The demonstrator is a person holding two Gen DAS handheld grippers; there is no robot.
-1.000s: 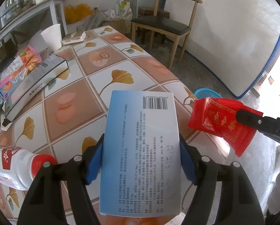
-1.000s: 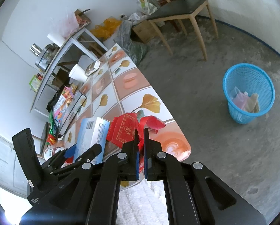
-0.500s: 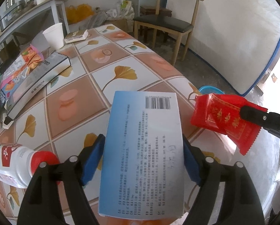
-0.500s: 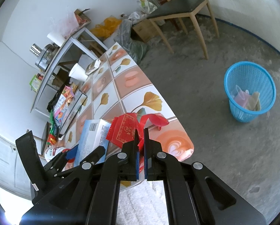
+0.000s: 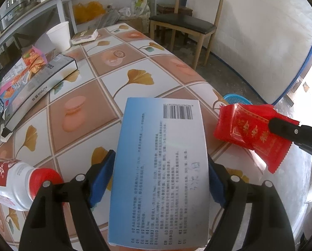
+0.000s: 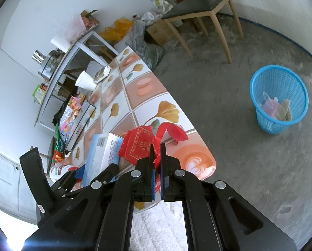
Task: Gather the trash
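Pale blue cardboard, printed with a barcode: the box [image 5: 160, 167] sits lengthwise in your left gripper [image 5: 159, 161], a blue pad against each long edge. Compared with a second ago the jaws stand a little wider, yet the box has not slipped out. It keeps its place between the pads and appears to be carried clear of the counter [image 5: 135, 62], tilted forward over the tiles. The grip looks looser than it was, so treat it as light rather than firm.

Your right gripper [image 6: 157, 148] shows no change: its jaws remain nearly closed, pinching one end of the red wrapper [image 6: 135, 144], which hangs out over the counter's near corner. Its torn strip curls above it.

The blue basket [image 6: 302, 108] stands on the floor well apart from the counter, with a few pieces already inside. Both pieces of trash are thus in hand and neither has been dropped yet. By this reading, collecting is done for these two, and the carry to the basket remains.

The bottle [image 5: 15, 182] with the red cap lies on the counter beside the left gripper, untouched.
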